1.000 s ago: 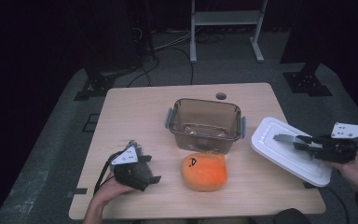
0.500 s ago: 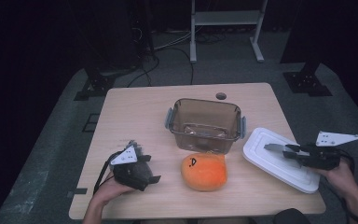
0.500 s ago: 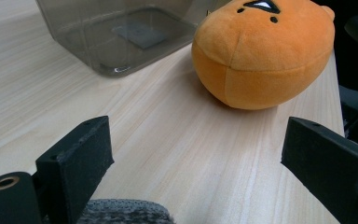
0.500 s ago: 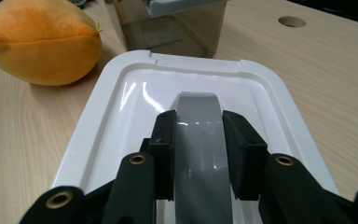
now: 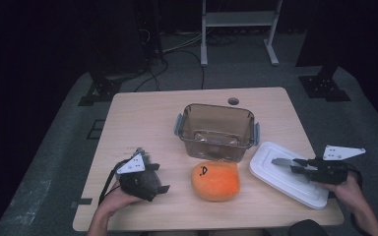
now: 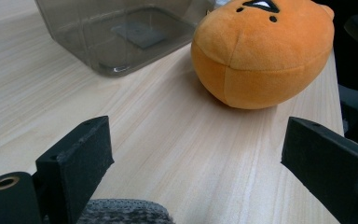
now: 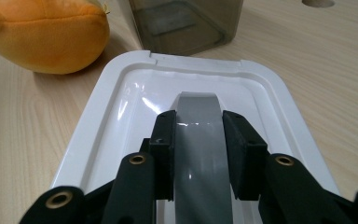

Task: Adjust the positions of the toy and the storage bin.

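While my right hand-held gripper (image 5: 286, 165) is pinched onto the grey raised handle strip (image 7: 200, 140) of the white rectangular plastic lid (image 5: 288, 173), the lid lies at the lower right of the high view, flat or very nearly flat on the pale wooden surface (image 5: 147, 123), just to the right of the clear brownish plastic container (image 5: 216, 130). In the right gripper view my jaws stand narrow, one on each side of that strip, and I read them as gripping it. The container sits open in the middle of the high view with nothing inside except what looks like a label on its floor, and the round orange plush toy (image 5: 215, 180) with a small stitched face lies on the surface just in front of it, close to the lid's left corner without clearly touching it. My left hand-held gripper (image 5: 163, 188) rests at the lower left of the high view, jaws wide apart and holding nothing; in the left gripper view the toy (image 6: 261, 51) lies ahead of them, well beyond the tips. So I judge the lid is off and parked, or about to be released, while the toy has yet to be picked up and put in the container, and the lid has yet to go back on, if packing the toy away is the aim.
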A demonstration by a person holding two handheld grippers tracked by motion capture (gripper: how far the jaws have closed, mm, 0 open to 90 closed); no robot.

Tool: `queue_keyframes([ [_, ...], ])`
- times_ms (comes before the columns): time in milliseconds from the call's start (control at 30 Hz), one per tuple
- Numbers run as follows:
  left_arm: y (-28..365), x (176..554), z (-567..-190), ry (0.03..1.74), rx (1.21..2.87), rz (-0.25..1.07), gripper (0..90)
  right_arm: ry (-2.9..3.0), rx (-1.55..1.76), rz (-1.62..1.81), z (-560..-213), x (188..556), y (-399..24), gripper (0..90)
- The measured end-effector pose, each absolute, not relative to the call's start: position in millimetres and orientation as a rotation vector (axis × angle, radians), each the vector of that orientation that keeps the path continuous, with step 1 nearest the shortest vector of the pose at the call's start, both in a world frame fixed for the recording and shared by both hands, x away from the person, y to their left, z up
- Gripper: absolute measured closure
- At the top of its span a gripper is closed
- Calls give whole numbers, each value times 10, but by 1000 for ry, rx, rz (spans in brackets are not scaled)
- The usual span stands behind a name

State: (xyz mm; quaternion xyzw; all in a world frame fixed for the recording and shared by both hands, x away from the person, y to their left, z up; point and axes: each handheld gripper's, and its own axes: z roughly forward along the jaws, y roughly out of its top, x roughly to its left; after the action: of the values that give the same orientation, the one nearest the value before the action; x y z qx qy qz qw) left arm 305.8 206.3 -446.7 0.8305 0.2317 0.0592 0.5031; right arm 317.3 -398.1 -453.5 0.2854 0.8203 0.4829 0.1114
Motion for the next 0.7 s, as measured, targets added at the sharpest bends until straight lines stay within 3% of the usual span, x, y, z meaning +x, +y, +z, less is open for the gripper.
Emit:
queue_keyframes([
  [700, 2062, 3054, -4469, 557, 2011, 138, 77, 2429, 840, 1421, -4660, 3101, -3870, 651],
])
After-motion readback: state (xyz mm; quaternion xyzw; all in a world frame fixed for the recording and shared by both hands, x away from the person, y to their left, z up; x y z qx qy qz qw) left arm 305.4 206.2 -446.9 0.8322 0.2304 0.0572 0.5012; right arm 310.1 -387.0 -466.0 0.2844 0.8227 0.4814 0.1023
